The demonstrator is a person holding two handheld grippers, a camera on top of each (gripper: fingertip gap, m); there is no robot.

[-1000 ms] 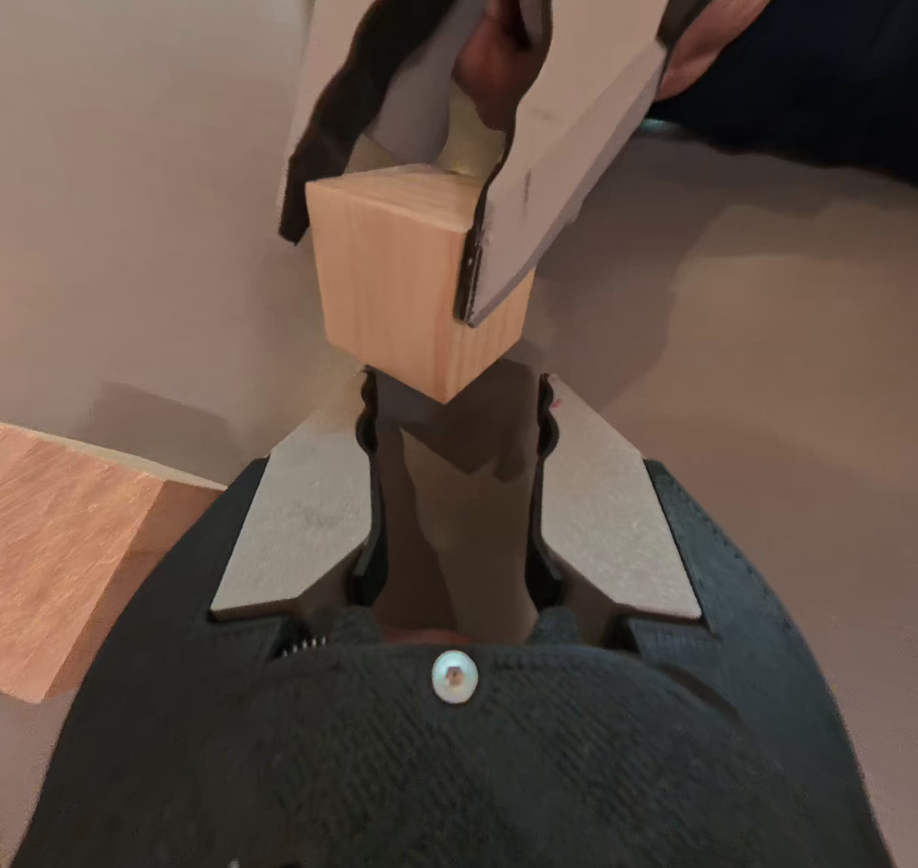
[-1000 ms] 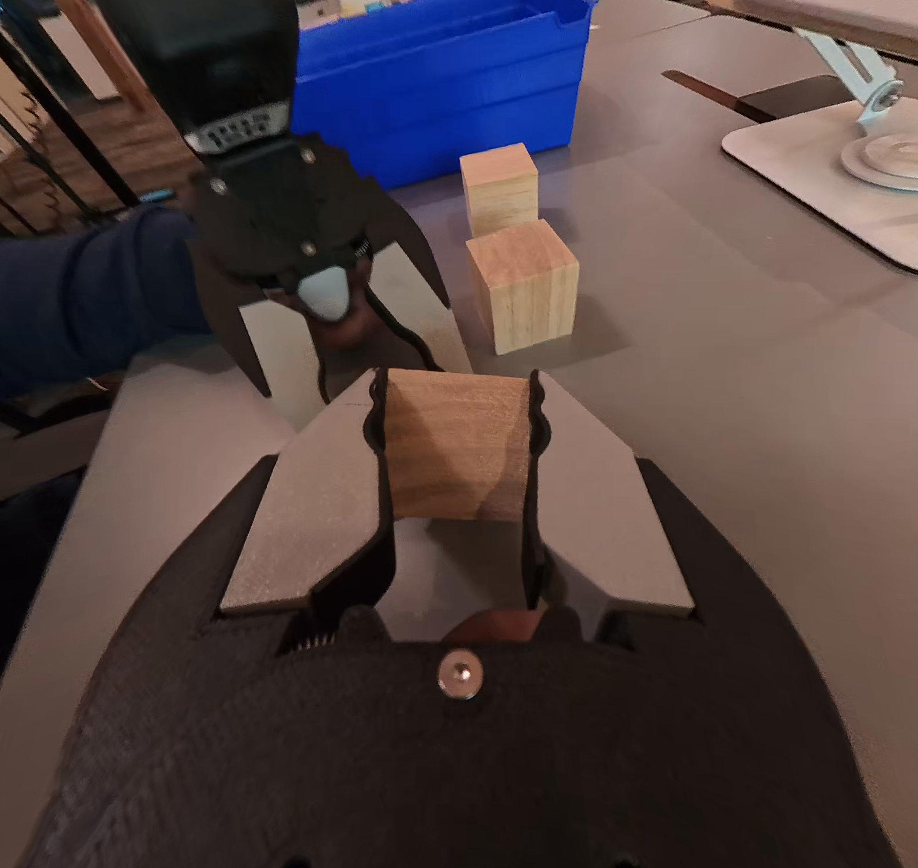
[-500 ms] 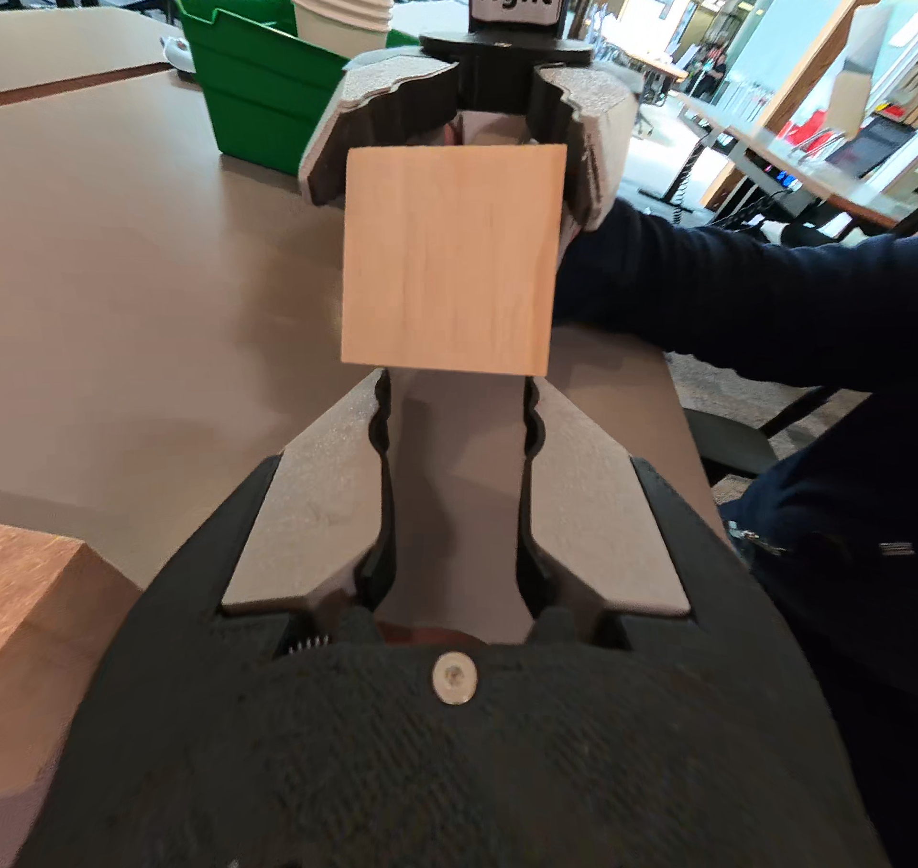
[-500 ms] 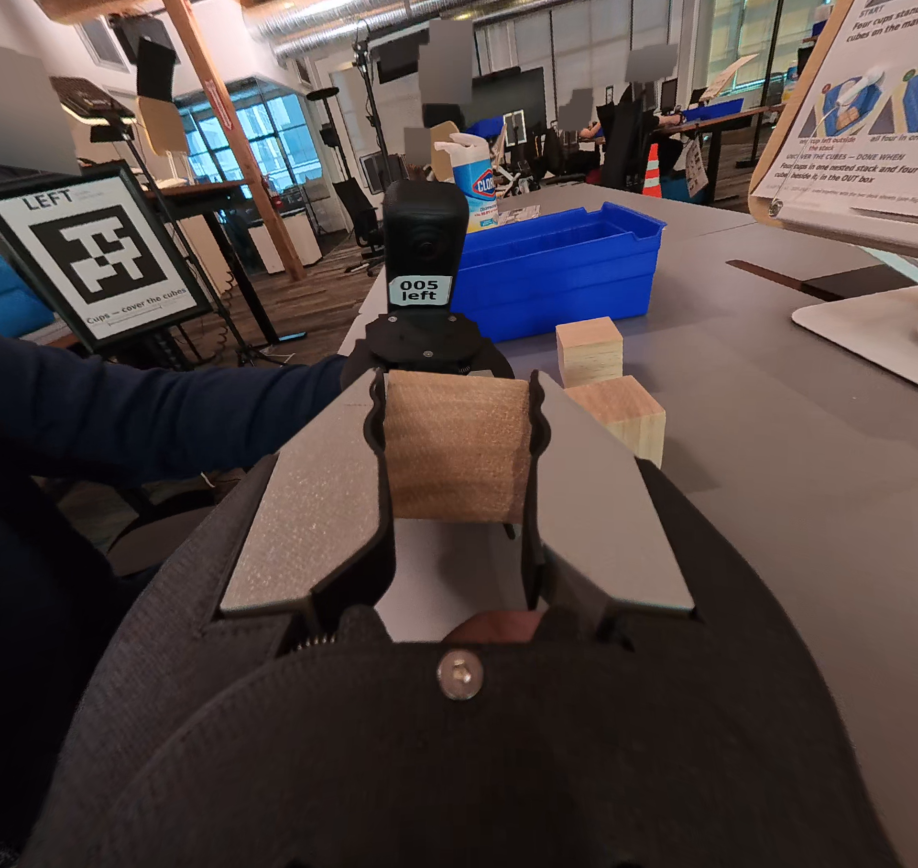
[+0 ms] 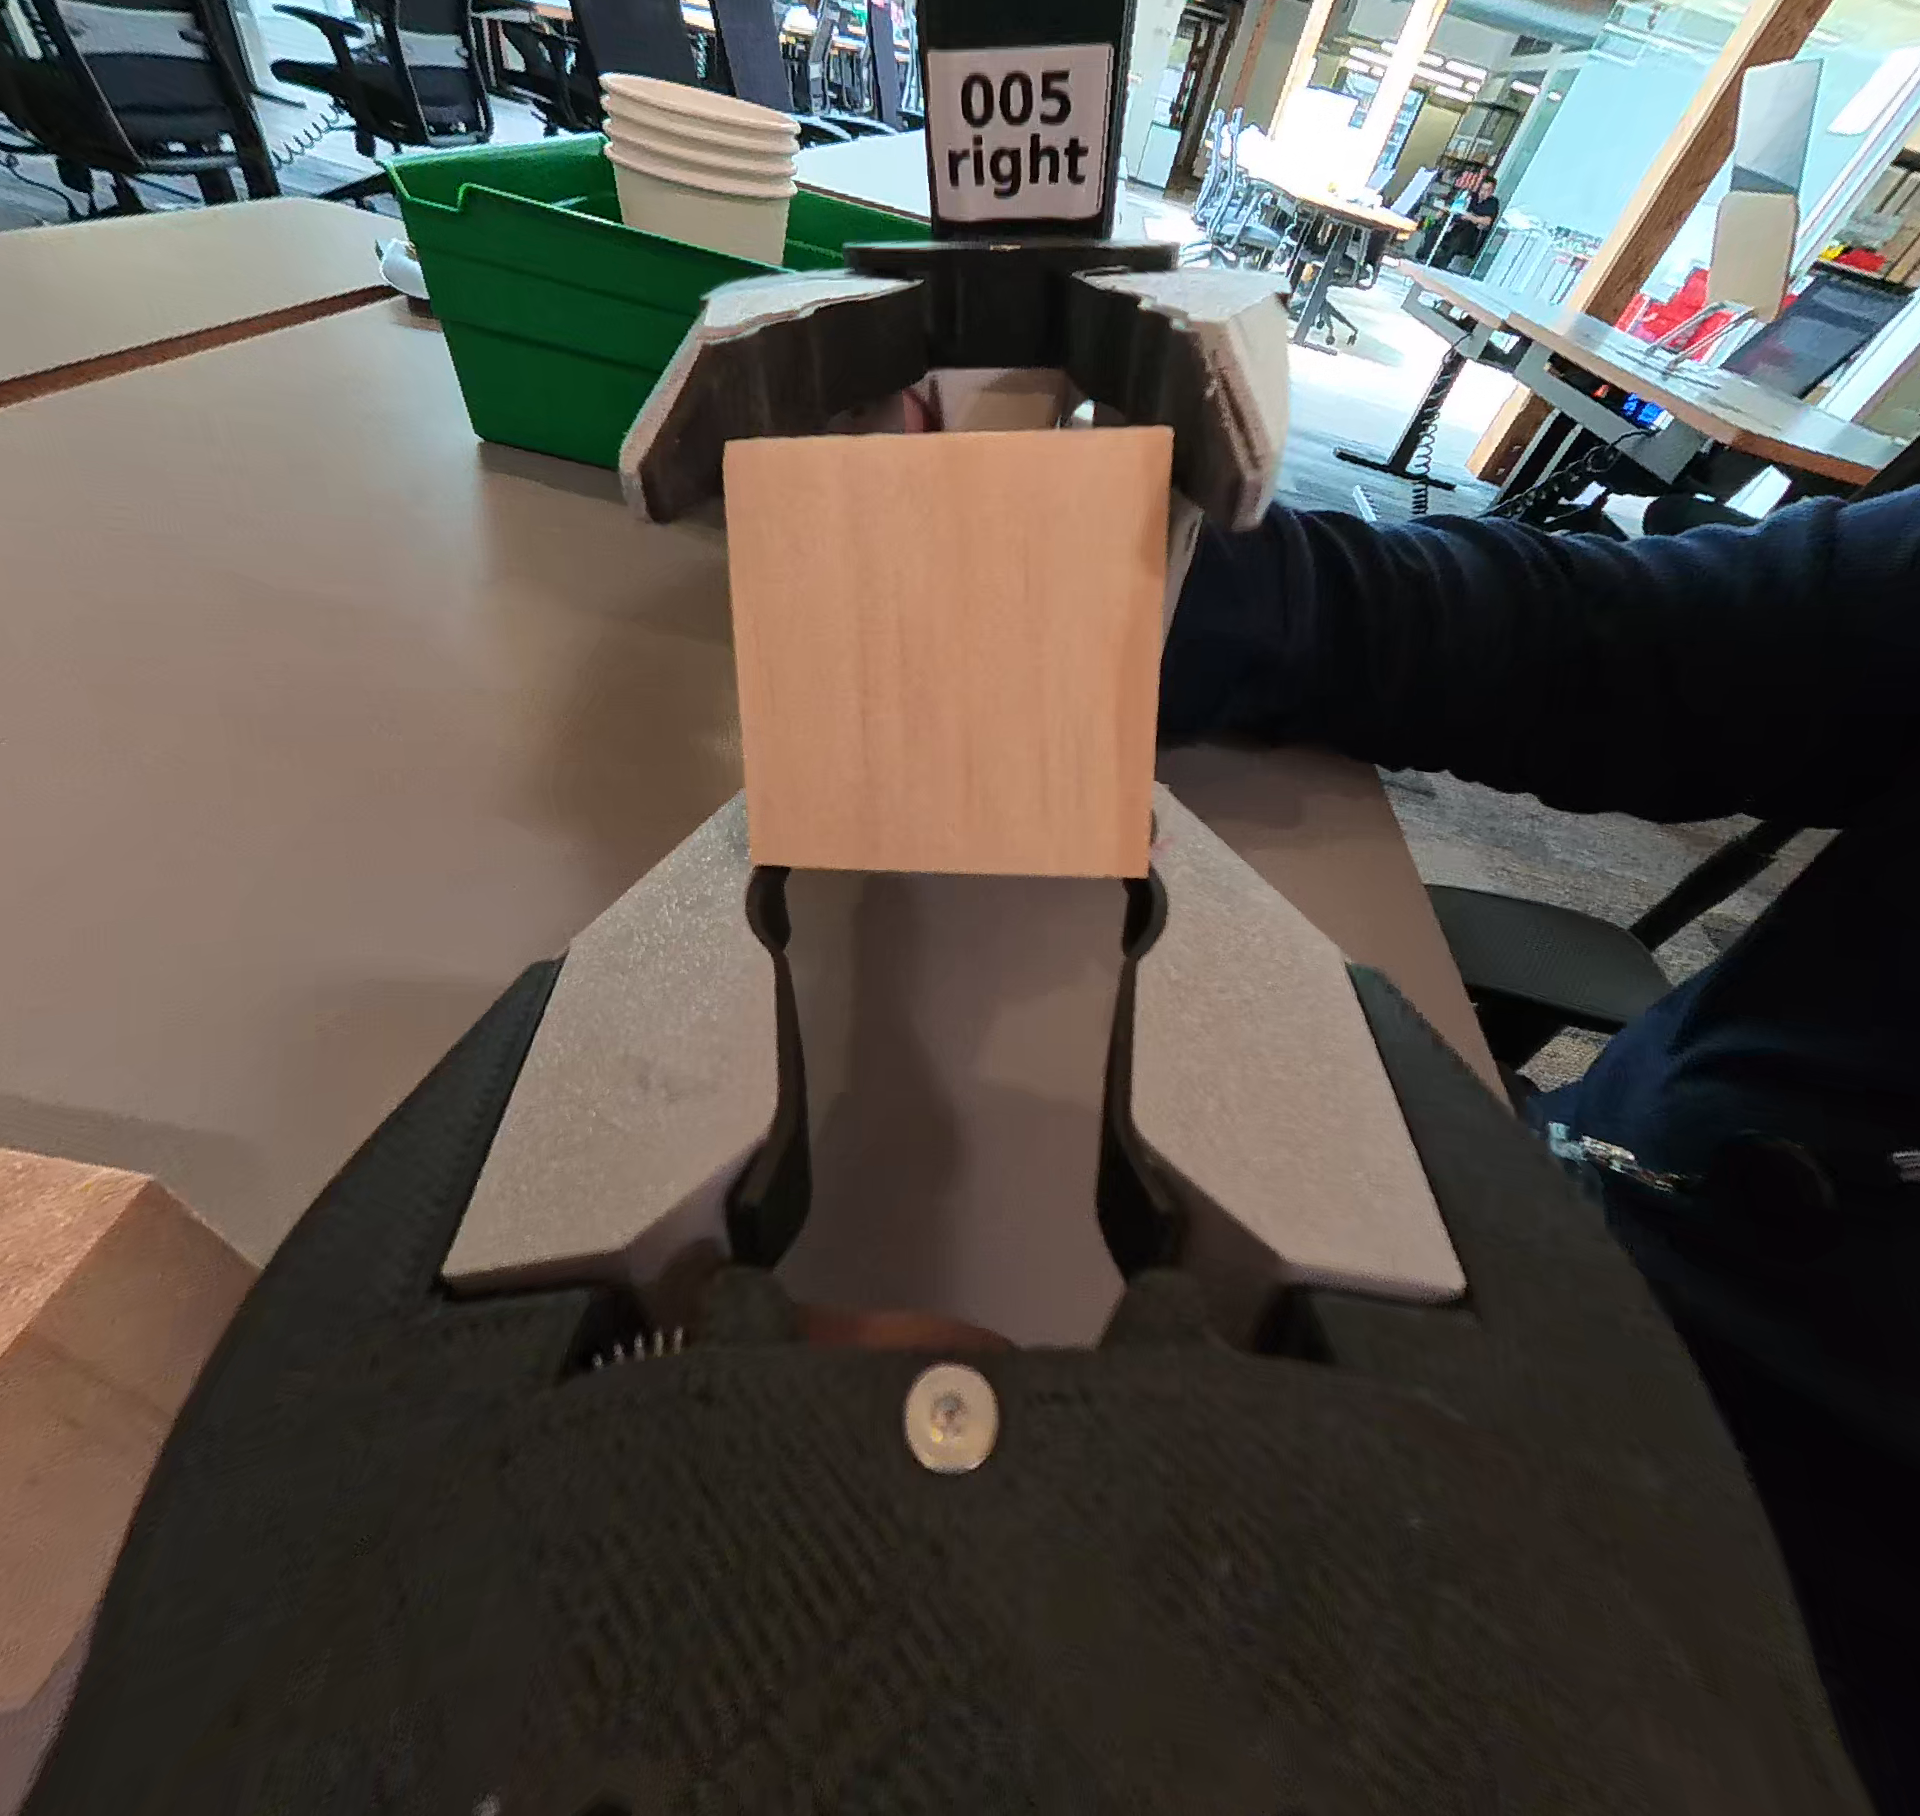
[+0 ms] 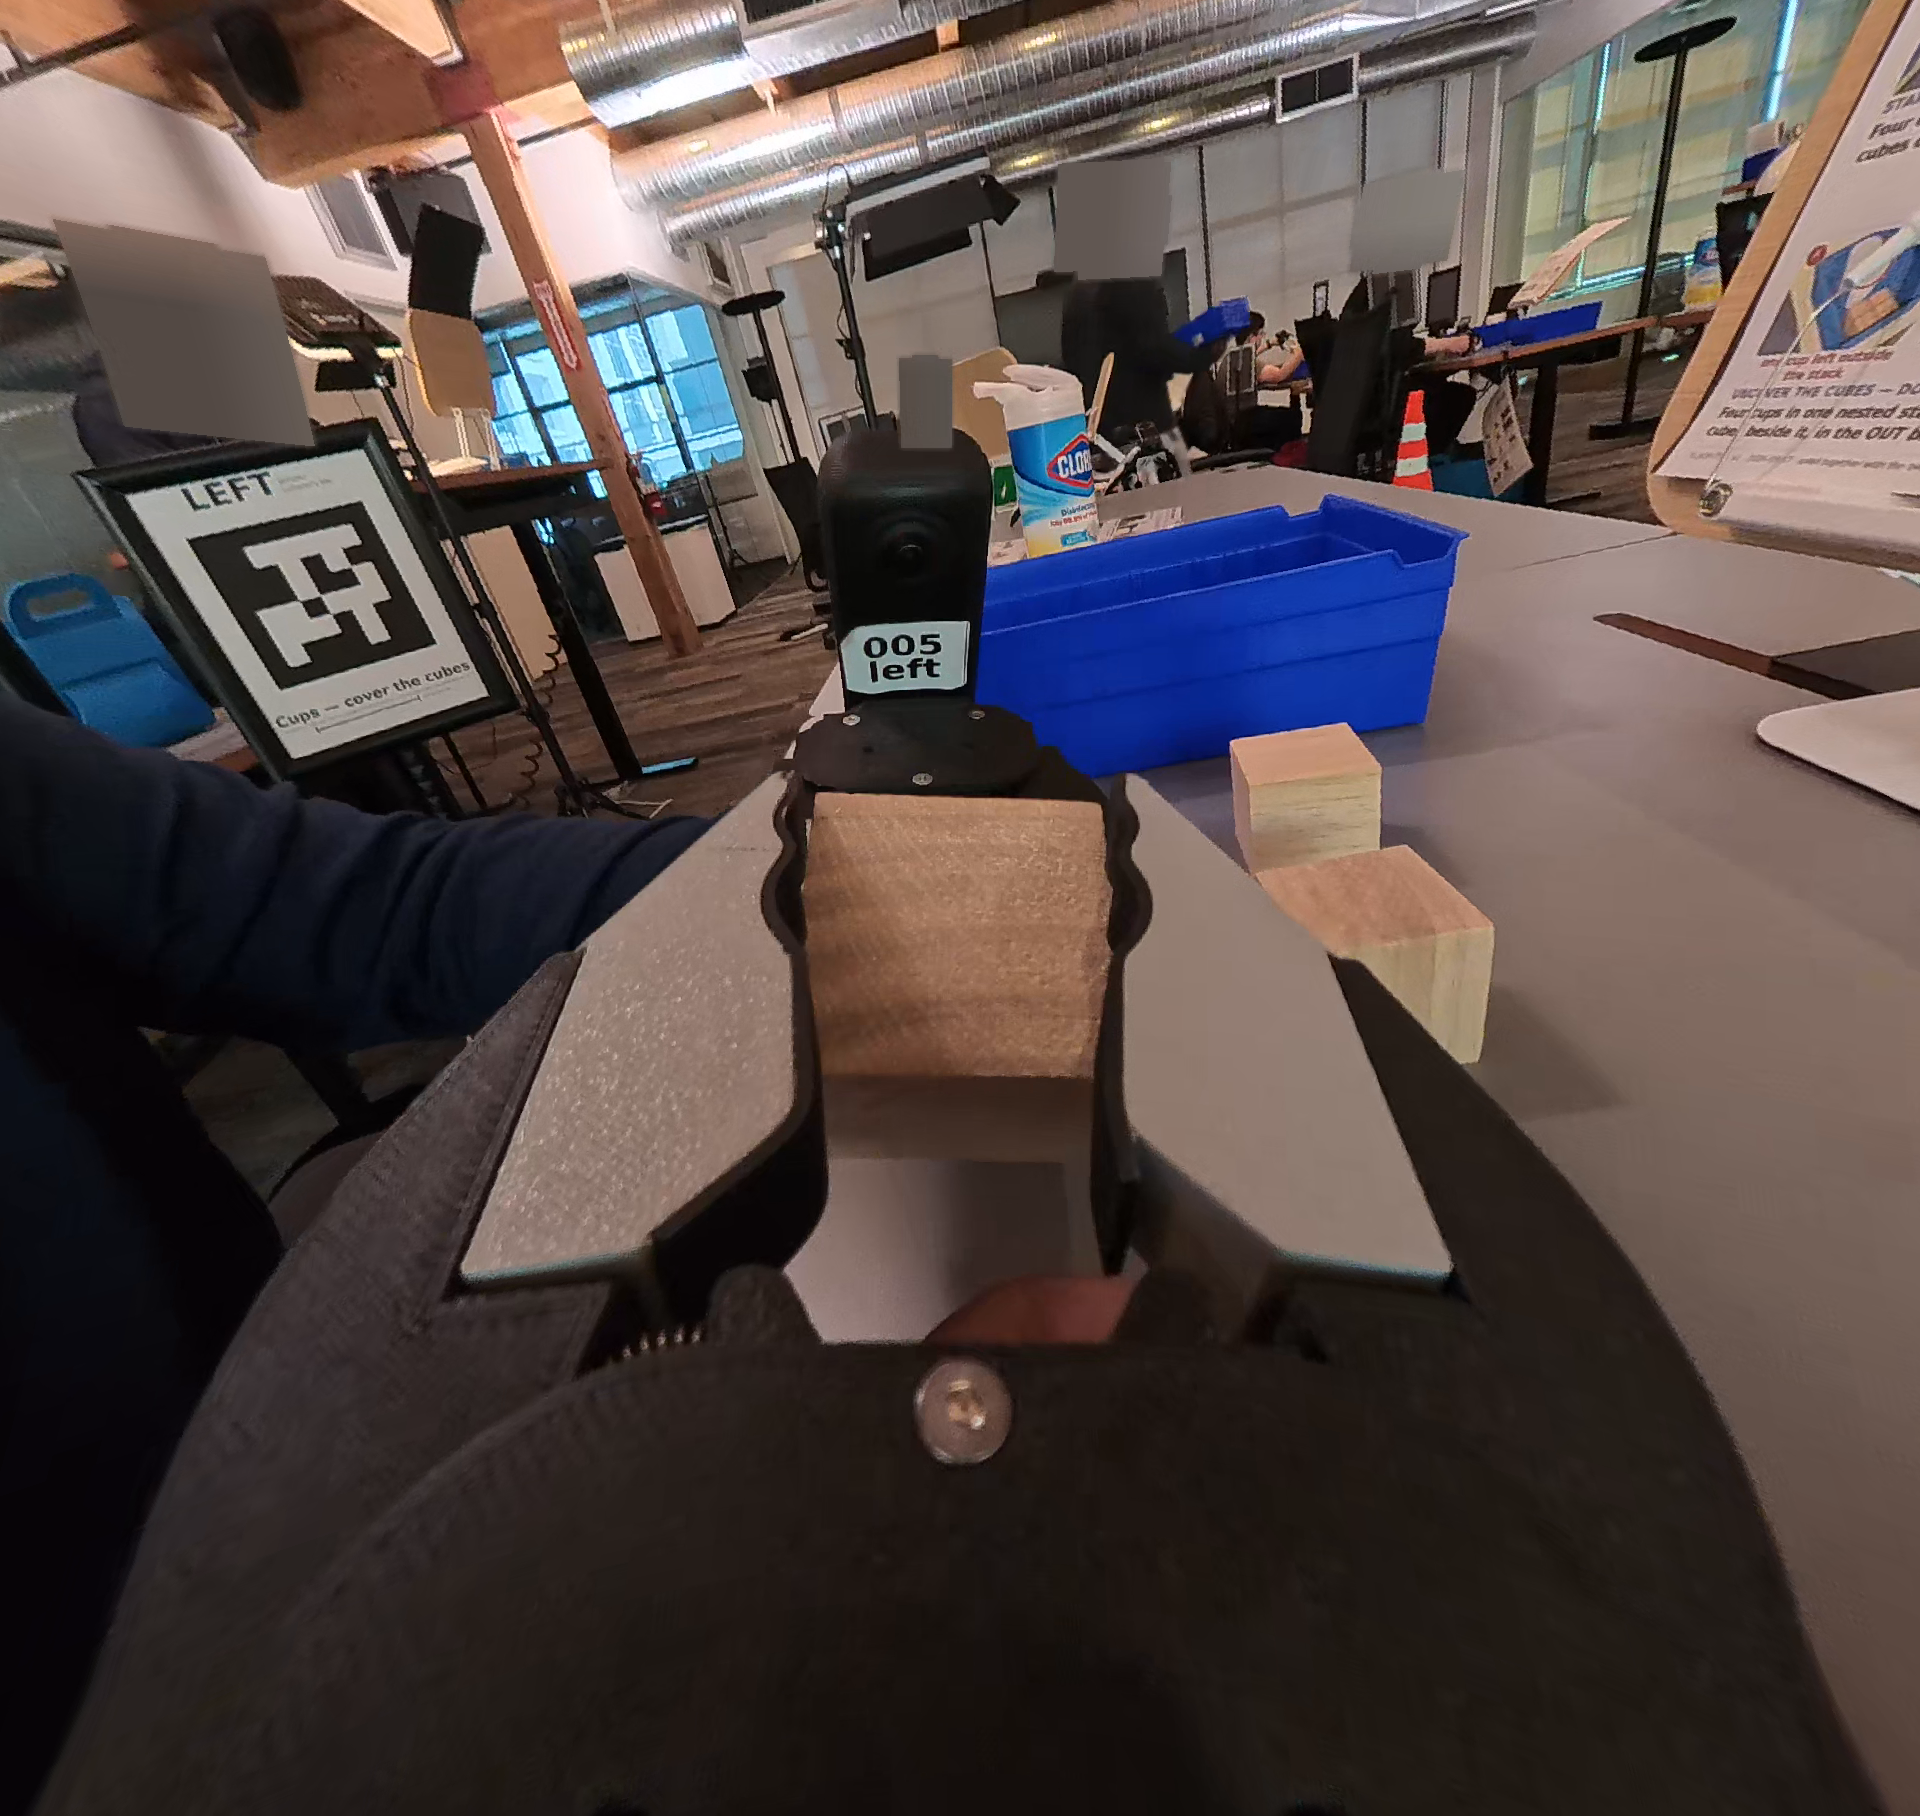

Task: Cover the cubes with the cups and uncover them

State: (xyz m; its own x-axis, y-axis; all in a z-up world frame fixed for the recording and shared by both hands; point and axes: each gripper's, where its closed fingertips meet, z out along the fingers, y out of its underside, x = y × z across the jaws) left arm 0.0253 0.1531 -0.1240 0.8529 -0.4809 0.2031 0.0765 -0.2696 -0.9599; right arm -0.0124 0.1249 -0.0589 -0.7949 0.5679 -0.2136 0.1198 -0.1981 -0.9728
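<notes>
My right gripper [image 6: 951, 831] is shut on a pale wooden cube [image 6: 956, 956] and holds it above the grey table [image 6: 1662, 1091]. In the left wrist view the same cube [image 5: 945, 644] sits between the right gripper's fingers [image 5: 707, 416]. It hangs right in front of my left gripper [image 5: 951, 883]. My left gripper is open and holds nothing. The cube's lower edge hides its tips, so I cannot tell whether they touch it. A stack of white paper cups [image 5: 696, 166] stands in a green bin [image 5: 540, 343].
Two more wooden cubes [image 6: 1304, 790] [image 6: 1382, 935] stand on the table by a blue bin [image 6: 1216, 623]. Another cube [image 5: 73, 1351] lies close at the lower left of the left wrist view. A person's dark sleeve [image 5: 1507, 644] reaches in from the right. A white stand base [image 6: 1849, 738] is at far right.
Both grippers tilted up from facing the table to level. The cube stayed in the right gripper's grasp. My left jaws narrowed, then widened again, and now sit closer under the cube.
</notes>
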